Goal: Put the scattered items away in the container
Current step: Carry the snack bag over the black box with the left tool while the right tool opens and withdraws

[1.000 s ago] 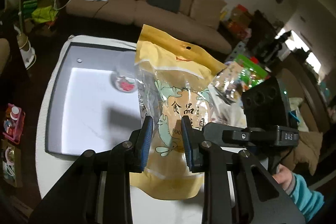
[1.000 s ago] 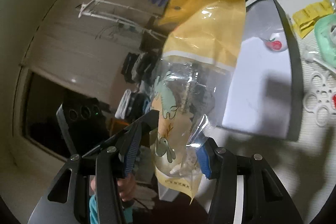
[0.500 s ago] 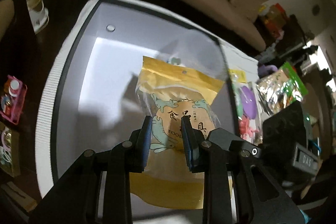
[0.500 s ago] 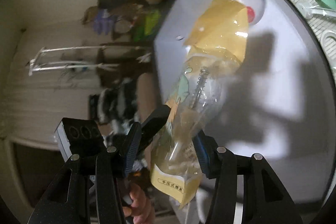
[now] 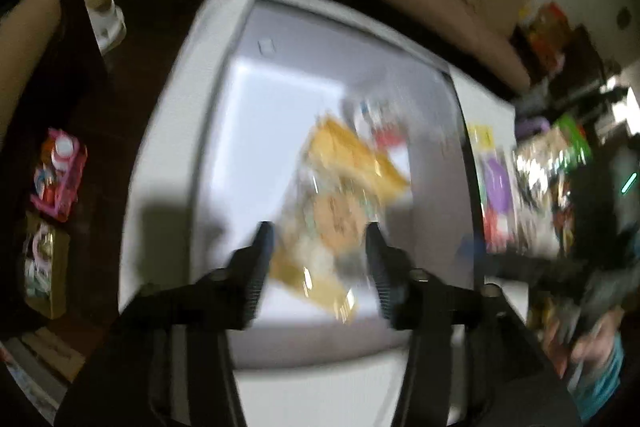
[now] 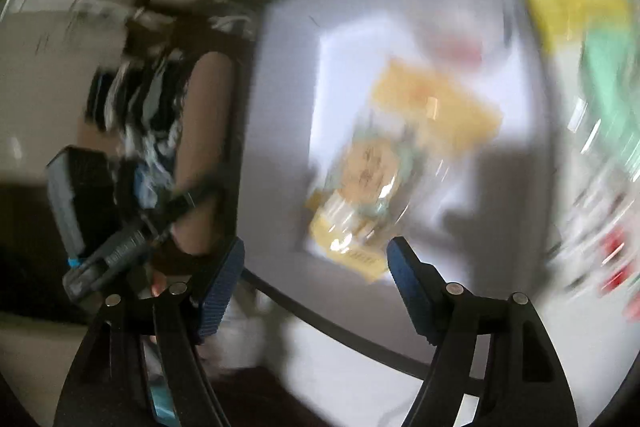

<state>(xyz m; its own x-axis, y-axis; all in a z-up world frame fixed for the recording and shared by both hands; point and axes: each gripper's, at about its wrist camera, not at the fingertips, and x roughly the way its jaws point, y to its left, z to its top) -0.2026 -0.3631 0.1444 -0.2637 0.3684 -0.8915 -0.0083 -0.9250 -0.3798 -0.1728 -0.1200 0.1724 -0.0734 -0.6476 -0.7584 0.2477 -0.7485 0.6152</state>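
Step in hand: the yellow food pouch (image 5: 340,211) had just been let go over the white container (image 5: 168,163); both claws had been opening, and the pouch lay beyond their tips, not pinched by either.

Left claw (image 5: 320,247): stood open, its pads apart with the pouch's lower end seen between and past them, clear of both pads as far as the blur allowed me to judge.

Right claw (image 6: 316,255): stood open wider, its blue pads (image 6: 404,267) well apart; the pouch (image 6: 396,163) showed ahead of them, inside the box.

Where the pouch was: within the container's walls, lying askew on the pale floor, its yellow header toward the far side and near a small red-and-white item (image 5: 380,123) already in there.

Why held so: both claws pointed steeply down into the box, probably so a floppy pouch gripped at two spots could be dropped flat rather than crumpled.

Container: sat on the desk (image 5: 492,107), its rim (image 6: 360,331) passing just under the right claw.

Still outside: a clutter of coloured items (image 5: 496,183) on the desk to the right of the box, too smeared to name.

Task progress: I judged it partly done, with more items left to gather.
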